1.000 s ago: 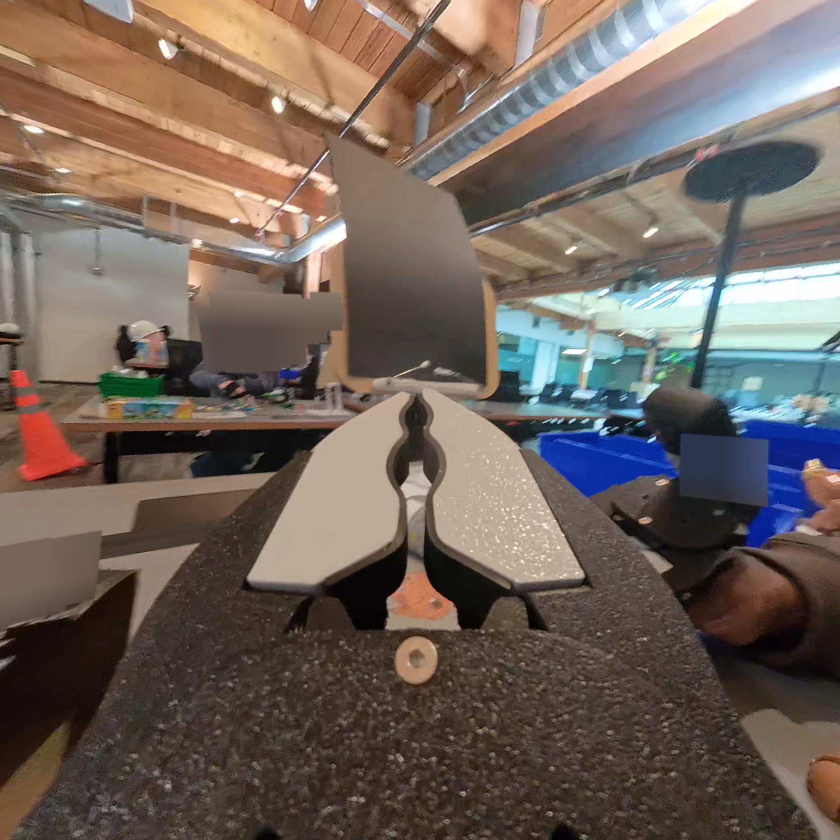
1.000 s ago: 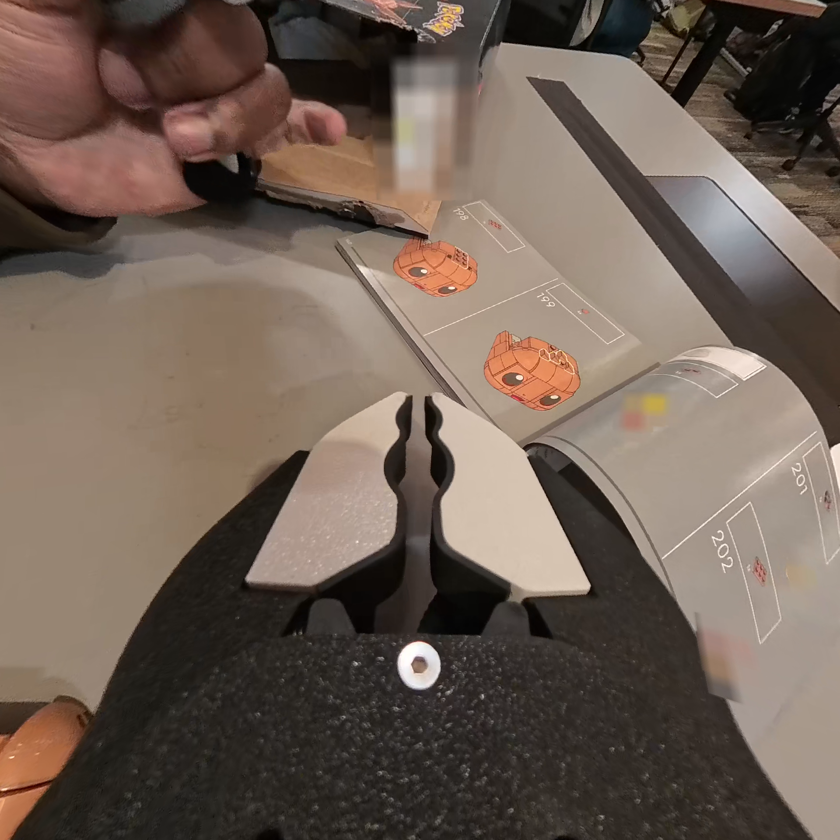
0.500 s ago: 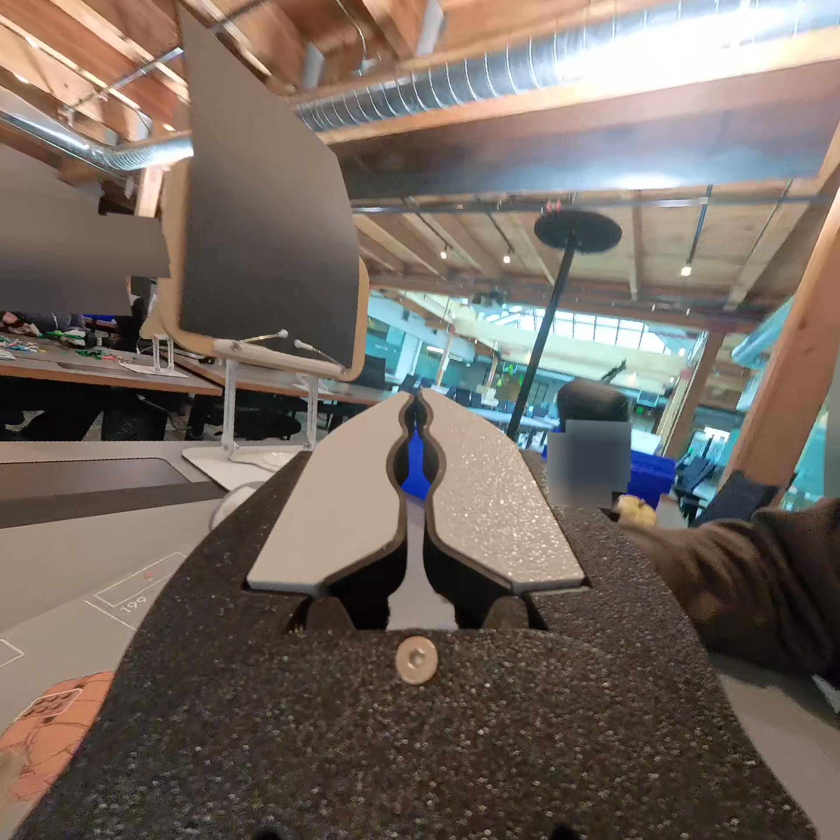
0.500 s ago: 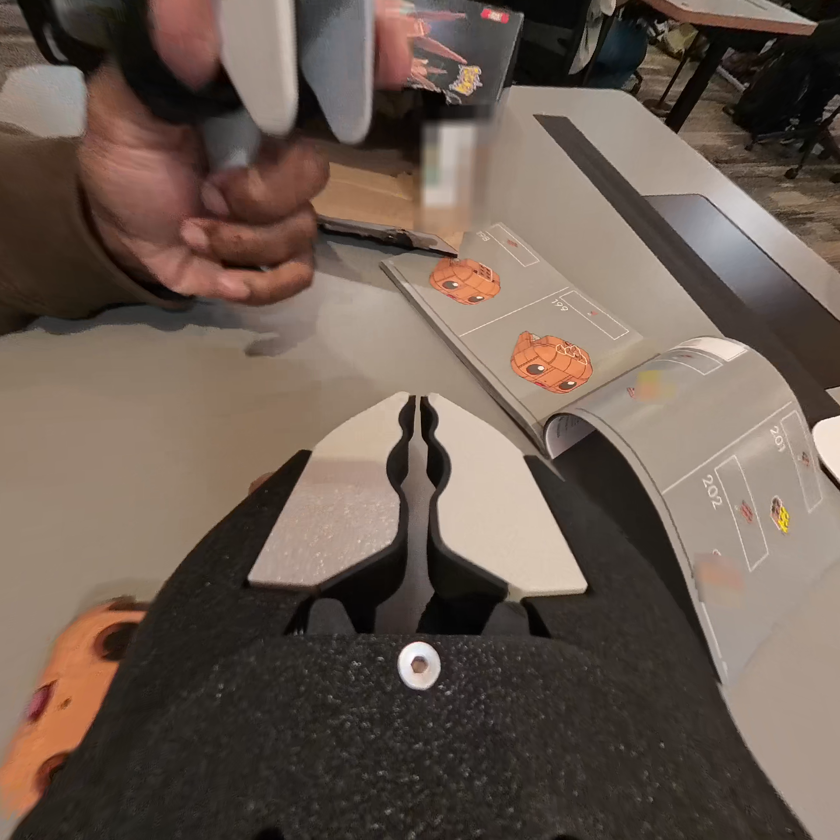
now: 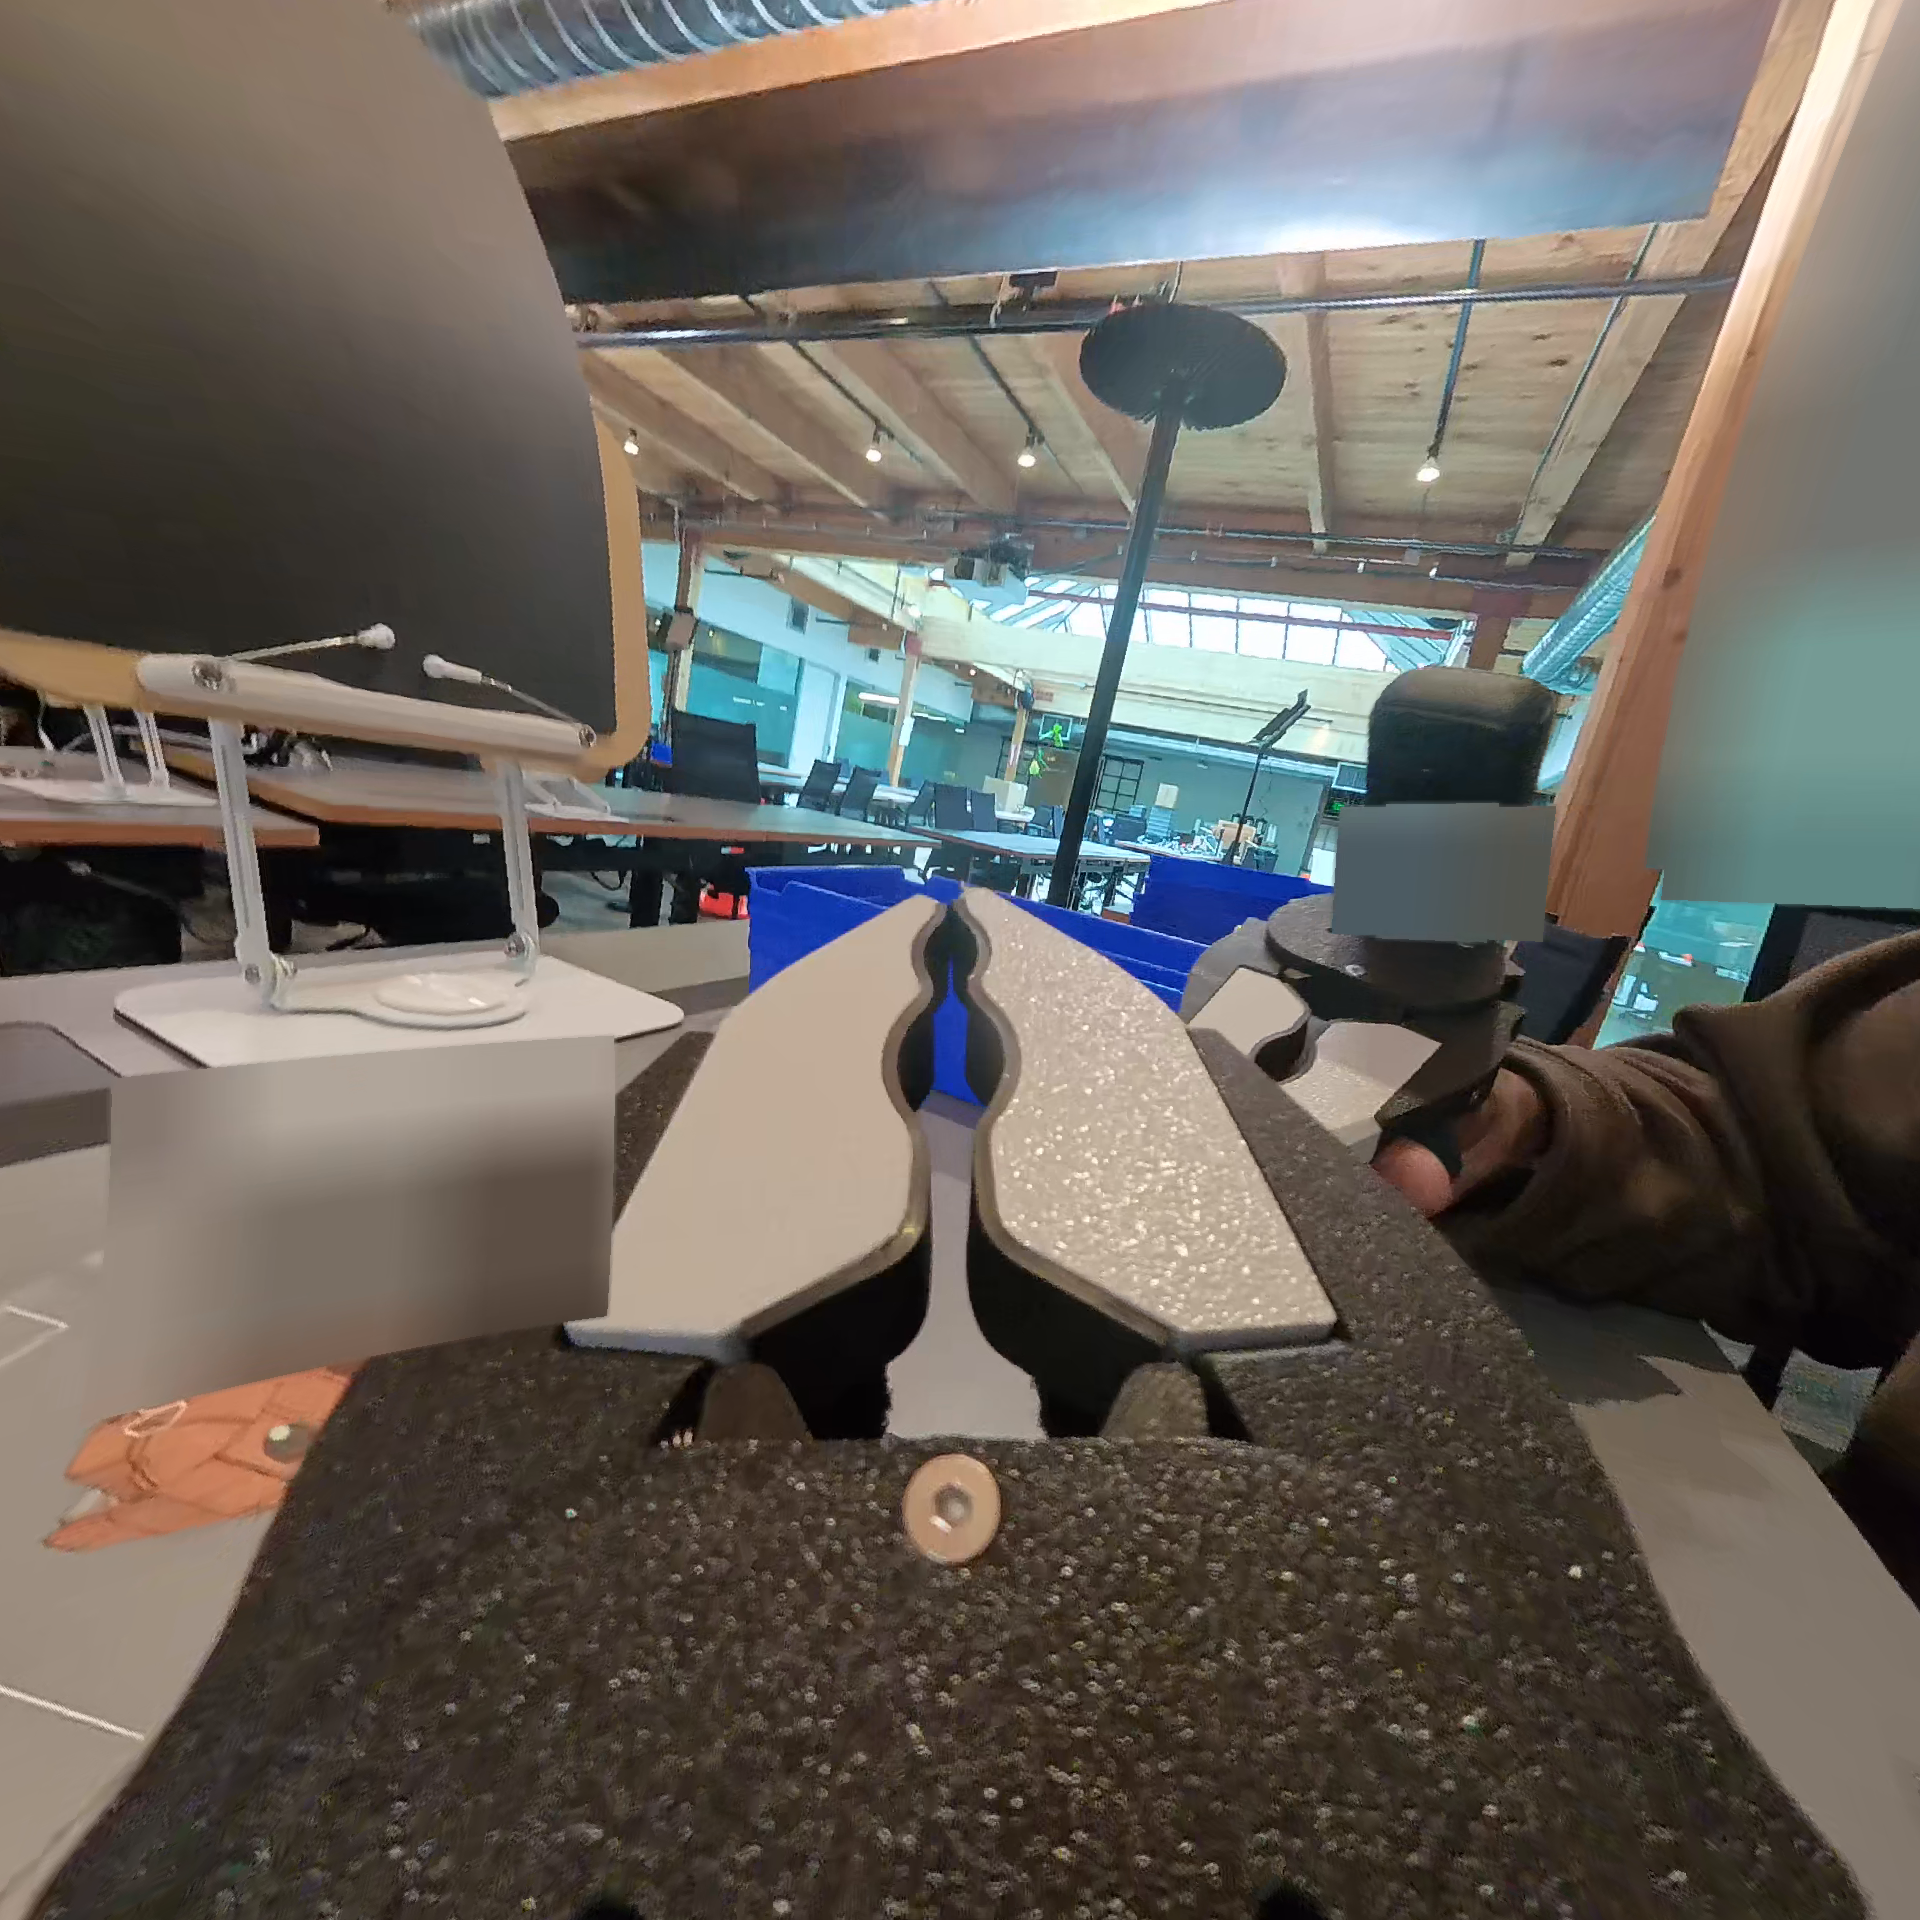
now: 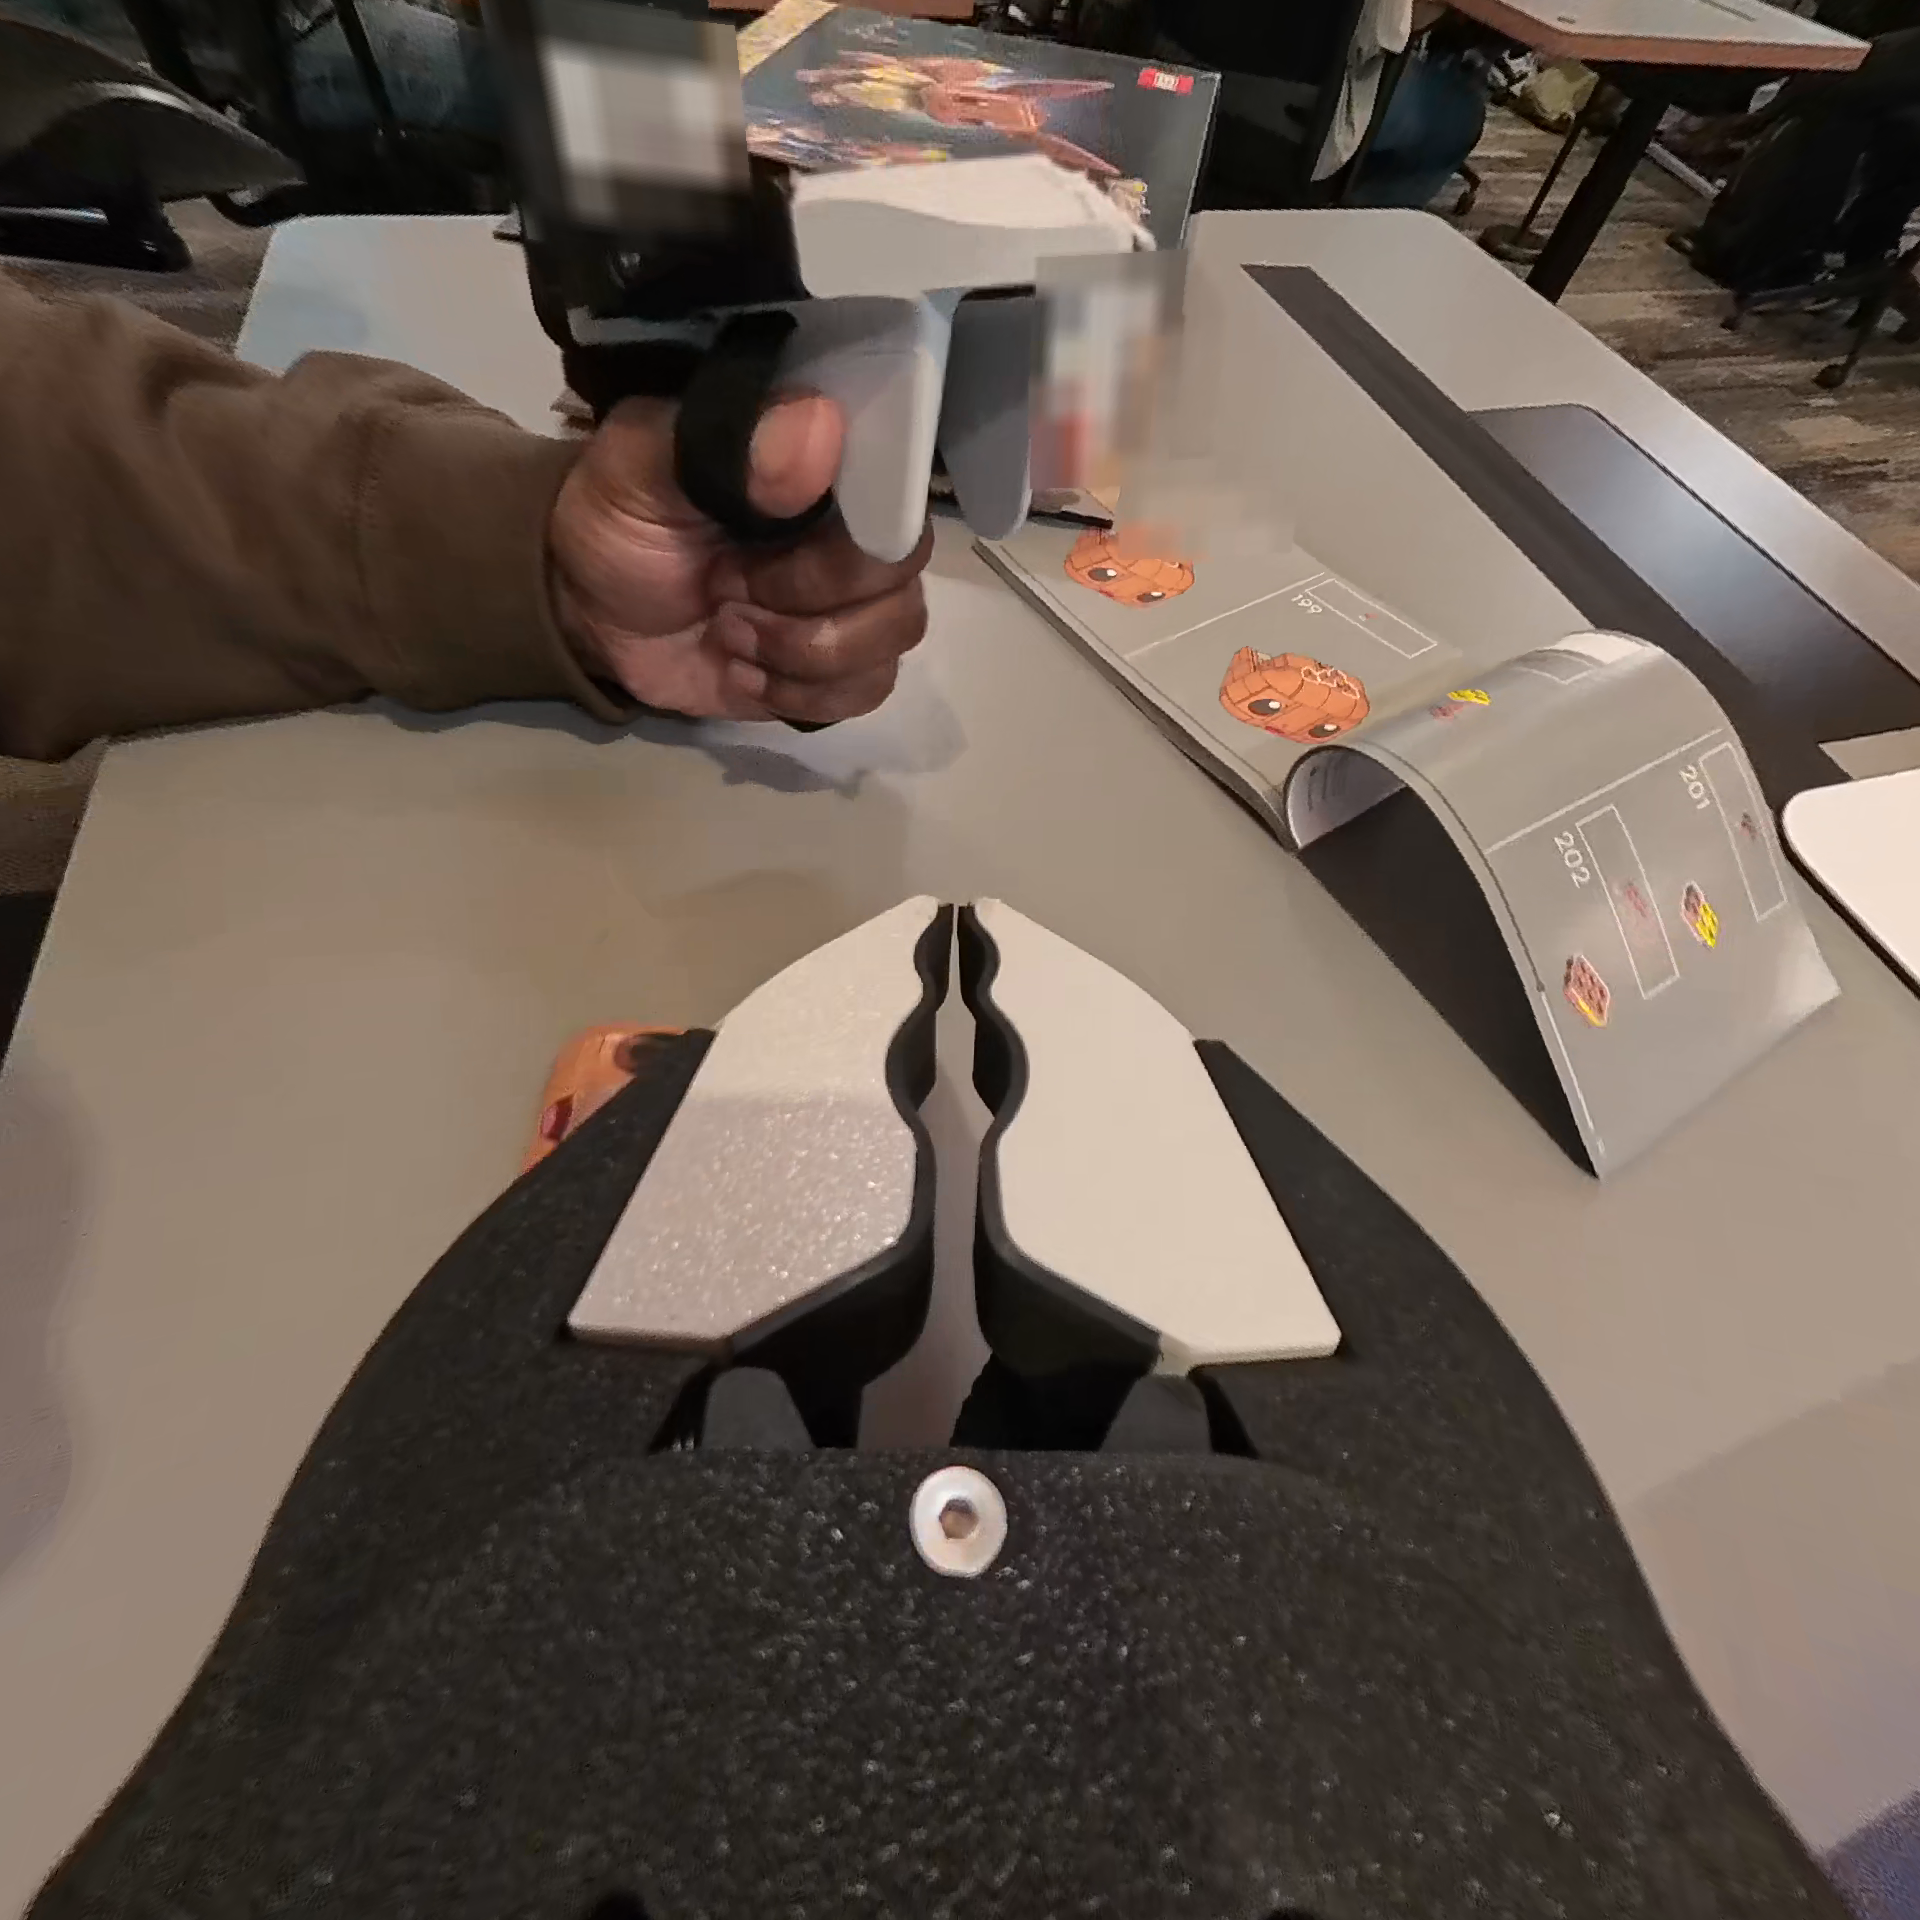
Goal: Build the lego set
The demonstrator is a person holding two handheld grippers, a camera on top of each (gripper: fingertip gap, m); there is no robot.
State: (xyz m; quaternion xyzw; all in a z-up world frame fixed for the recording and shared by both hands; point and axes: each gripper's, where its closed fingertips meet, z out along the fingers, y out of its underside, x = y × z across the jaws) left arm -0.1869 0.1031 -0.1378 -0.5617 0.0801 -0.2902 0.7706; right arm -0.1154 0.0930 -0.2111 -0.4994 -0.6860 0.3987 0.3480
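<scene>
left wrist view:
left gripper (image 5: 954, 914): jaws drawn together to a thin slit, nothing between them; it points level across the grey table (image 5: 62, 1621) toward blue bins (image 5: 831, 914) farther off.
instruction booklet (image 5: 187, 1455): only an orange printed figure shows at lower left, partly under a blurred patch.
stand (image 5: 395, 997): white folding stand holding up a dark panel, on the table to the left.
right gripper (image 5: 1299, 1039): seen at the right edge in the person's hand (image 5: 1455, 1132), brown sleeve behind.

right wrist view:
right gripper (image 6: 956, 912): tips nearly touching, holding nothing, low over bare table (image 6: 312, 935).
lego model (image 6: 592, 1081): orange piece just left of the gripper body, mostly hidden by it.
left hand (image 6: 727, 592): holds the left gripper (image 6: 940, 525) above the table near the booklet (image 6: 1351, 727), open with one page curled up.
box (image 6: 977, 114): set box at the far edge.

risk:
- the model sits out of clear sight of either camera; a blind reach by the right gripper could knock it away.
- the curled page may flop over and lose the step.
- neither gripper holds a brick, so the build is stalled.
</scene>
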